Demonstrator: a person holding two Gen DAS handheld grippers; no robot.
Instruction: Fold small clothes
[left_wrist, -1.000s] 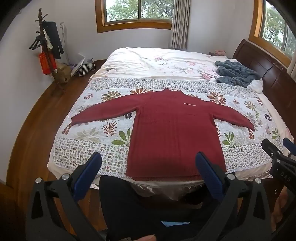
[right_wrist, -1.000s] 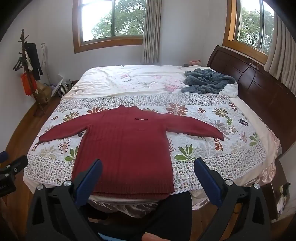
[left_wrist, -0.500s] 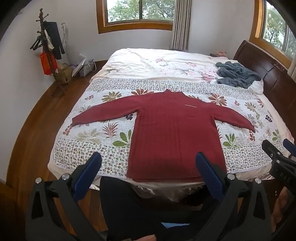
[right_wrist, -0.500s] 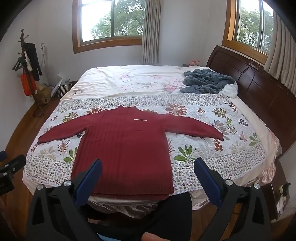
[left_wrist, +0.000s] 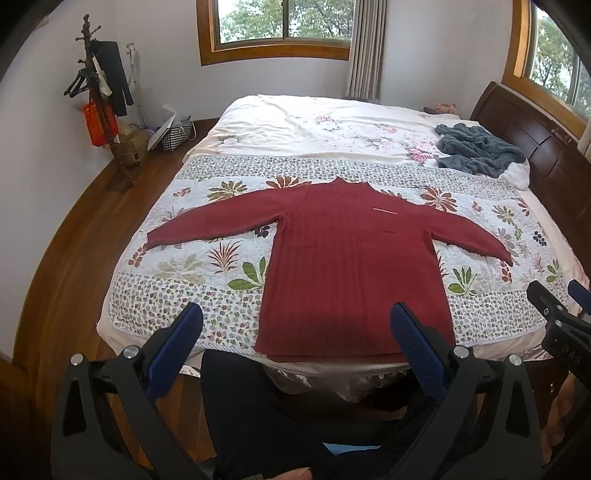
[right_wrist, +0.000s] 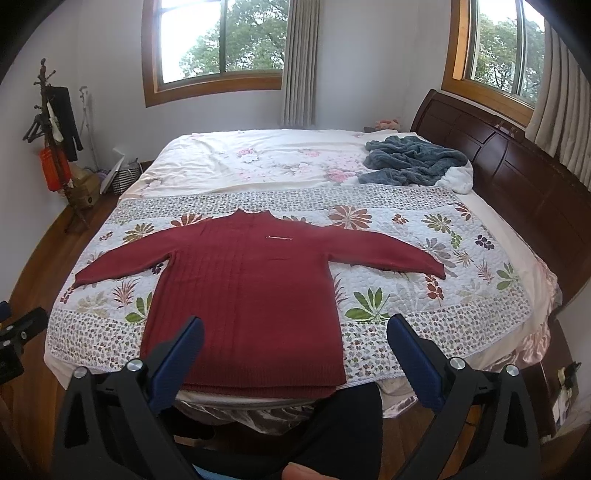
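Red sweater (left_wrist: 354, 266) flat on bed (left_wrist: 177, 295), sleeves spread, unfolded. Left tool (left_wrist: 295, 343), right tool (right_wrist: 295, 354) wide, empty, short of hem. All folds remain.

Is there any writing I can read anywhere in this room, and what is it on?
"DAS": pale letters on the black body of the right gripper, at the left wrist view's right edge; possibly cut off.
Red hanging on the coat rack: no writing legible.
Red sweater: a small pale bar, no readable text.
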